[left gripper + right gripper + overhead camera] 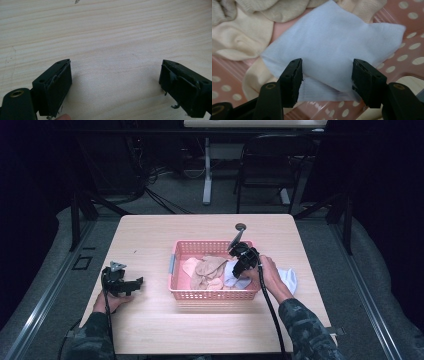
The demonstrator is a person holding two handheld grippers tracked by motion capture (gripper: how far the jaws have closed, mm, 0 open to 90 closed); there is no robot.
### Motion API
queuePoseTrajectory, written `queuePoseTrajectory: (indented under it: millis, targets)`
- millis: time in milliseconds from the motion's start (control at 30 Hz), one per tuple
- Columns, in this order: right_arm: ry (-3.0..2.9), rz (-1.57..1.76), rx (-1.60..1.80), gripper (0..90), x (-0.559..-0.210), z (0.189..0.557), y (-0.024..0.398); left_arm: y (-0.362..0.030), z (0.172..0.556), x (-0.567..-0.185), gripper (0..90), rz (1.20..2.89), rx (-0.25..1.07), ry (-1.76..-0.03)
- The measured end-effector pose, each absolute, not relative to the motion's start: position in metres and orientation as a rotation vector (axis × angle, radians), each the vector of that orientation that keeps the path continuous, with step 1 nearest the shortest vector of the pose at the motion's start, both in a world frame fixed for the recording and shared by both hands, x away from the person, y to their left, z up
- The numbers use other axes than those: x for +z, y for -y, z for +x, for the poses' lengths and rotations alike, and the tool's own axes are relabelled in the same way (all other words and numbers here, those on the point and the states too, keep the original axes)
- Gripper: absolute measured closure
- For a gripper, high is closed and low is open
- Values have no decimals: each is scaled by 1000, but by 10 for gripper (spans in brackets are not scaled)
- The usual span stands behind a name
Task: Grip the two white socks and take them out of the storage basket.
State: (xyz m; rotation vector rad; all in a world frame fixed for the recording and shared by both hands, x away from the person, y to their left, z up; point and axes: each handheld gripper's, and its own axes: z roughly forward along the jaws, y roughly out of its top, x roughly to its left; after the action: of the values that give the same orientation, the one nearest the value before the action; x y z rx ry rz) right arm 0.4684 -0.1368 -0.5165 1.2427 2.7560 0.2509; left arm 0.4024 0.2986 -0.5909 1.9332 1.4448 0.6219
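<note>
Pink plastic, dotted with holes, makes up the basket (214, 294) near the middle of the wooden table (150, 320). Inside it lie several beige socks (207, 270) in a loose heap, and at its right end a white sock (332, 47) drapes over the rim, part in the basket and part spilling out onto the table beside it.

The right gripper (239, 270) is tilted down into the basket's right end, with the person's hand behind it at the rim. In the right gripper view its 2 jaws stand partly apart with the white sock lying between and just beyond them; the sock's ribbed edge sits in the gap, and the pads do not press on the cloth (a clear space shows on each side). A beige sock lies under the white one at the lower left of that view, and more beige cloth bunches along the top.

The left gripper (131, 284) is well apart from the basket, low over the table's left part, held in the person's left hand and pointing toward the basket. Its jaws are spread wide over bare wood, with nothing between them.

A small dark round fitting (240, 226) sits in the table just beyond the basket.
</note>
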Motion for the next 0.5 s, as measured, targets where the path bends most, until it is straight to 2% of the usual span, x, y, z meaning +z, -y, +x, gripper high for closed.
queuePoseTrajectory:
  millis: [133,267,500]
  targets:
    - [-2775,1210,254,278,-518,466,131,-299,402,-591,108,1933,622,-1445]
    - [-2808,1190,253,266,-520,465,124,-299,402,-591,108,1933,622,-1445]
    - [-2844,1202,196,457,-532,467,116,-299,402,-591,108,1933,623,-1445]
